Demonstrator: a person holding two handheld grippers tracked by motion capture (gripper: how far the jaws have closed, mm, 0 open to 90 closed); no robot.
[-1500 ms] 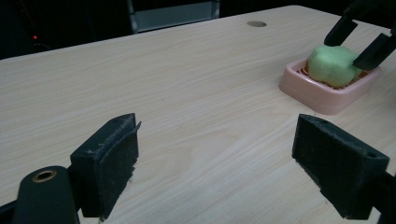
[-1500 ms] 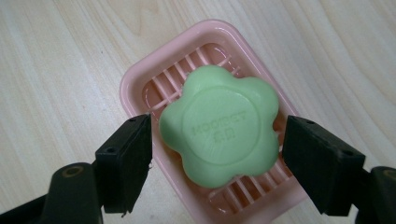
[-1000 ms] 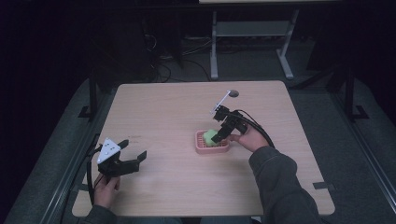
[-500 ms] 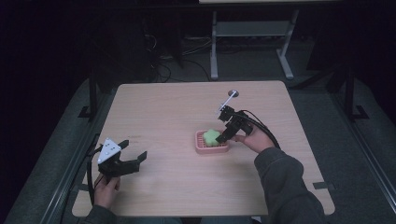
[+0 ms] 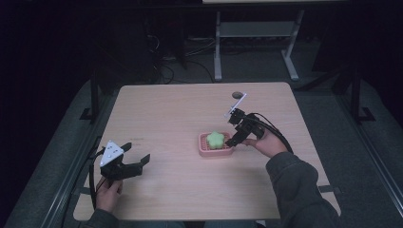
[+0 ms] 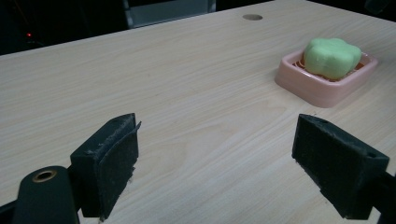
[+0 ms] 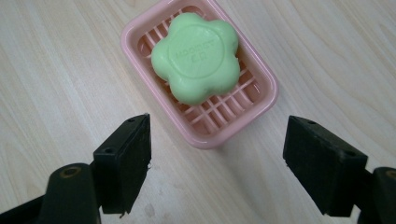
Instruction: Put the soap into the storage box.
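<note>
Right gripper [image 7: 217, 163] fingers spread wide, empty, just beside the pink soap dish [image 7: 261, 100] holding green soap [image 7: 196, 58]. Left gripper [image 5: 127, 163] likewise wide open, empty, well apart. Risk: a stray finger could knock the light dish across the tabletop [image 5: 166, 118].

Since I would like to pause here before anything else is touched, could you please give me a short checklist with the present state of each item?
1. Green soap lies in the pink dish: ok.
2. Right gripper open, jaws apart and holding nothing: ok.
3. Right gripper apart from the dish: ok.
4. Left gripper open and holding nothing, the table bare between its jaws: ok.
5. Dish flat on the table: ok.
6. Whether the soap is wet: cannot tell.
</note>
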